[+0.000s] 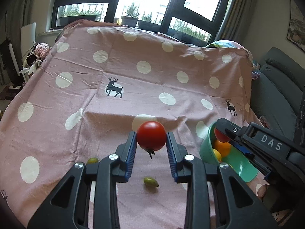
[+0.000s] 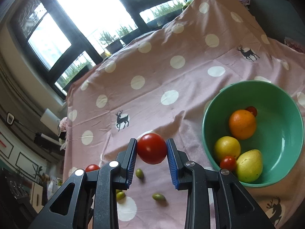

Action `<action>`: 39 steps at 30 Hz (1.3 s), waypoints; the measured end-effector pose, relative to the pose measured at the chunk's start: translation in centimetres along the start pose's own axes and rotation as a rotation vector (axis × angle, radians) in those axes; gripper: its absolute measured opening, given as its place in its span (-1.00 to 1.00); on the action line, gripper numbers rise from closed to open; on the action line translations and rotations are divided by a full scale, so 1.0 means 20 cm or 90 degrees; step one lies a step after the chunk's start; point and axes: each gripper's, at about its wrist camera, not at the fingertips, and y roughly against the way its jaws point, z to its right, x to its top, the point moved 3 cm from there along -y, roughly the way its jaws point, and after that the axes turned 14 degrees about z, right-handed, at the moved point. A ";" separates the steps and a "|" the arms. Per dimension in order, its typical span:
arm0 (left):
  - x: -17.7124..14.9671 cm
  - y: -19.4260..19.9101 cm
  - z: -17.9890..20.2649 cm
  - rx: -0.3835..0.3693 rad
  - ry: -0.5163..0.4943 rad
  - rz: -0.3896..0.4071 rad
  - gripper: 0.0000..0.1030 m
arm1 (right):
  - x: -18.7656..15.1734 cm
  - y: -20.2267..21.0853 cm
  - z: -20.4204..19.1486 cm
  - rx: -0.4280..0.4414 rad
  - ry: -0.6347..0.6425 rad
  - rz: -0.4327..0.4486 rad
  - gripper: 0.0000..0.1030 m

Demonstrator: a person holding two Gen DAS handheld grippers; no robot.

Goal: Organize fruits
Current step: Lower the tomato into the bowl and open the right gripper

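Left gripper [image 1: 151, 140]: jaws clamped on a red tomato [image 1: 151, 135], held above the pink spotted cloth [image 1: 106, 66]; right gripper [image 2: 152, 148]: jaws clamped on a second red tomato [image 2: 152, 148]; green bowl [image 2: 282, 103] to its right, containing an orange [image 2: 242, 124], a lemon [image 2: 227, 147], a pear [image 2: 249, 165], and cherry tomatoes [image 2: 228, 163]; green olives [image 2: 158, 197] loose on the cloth below.

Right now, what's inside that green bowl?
The green bowl holds an orange, a yellow citrus fruit, a yellow pear and two small tomatoes, one at the front, one behind the orange. Anything beneath them is covered.
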 end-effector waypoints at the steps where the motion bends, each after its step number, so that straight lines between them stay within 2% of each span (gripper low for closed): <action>1: 0.00 0.00 0.02 -0.008 -0.002 -0.001 -0.40 | 0.01 0.01 0.01 -0.002 -0.004 0.003 -0.36; 22: -0.09 -0.01 0.41 -0.155 -0.060 -0.027 -0.40 | 0.12 0.25 0.35 -0.125 -0.056 0.080 -0.36; 35: -0.22 -0.11 0.65 -0.264 -0.075 -0.088 -0.40 | 0.12 0.30 0.65 -0.213 -0.124 0.071 -0.35; 39: -0.26 -0.16 0.70 -0.304 -0.061 -0.123 -0.40 | 0.11 0.30 0.71 -0.233 -0.133 0.065 -0.35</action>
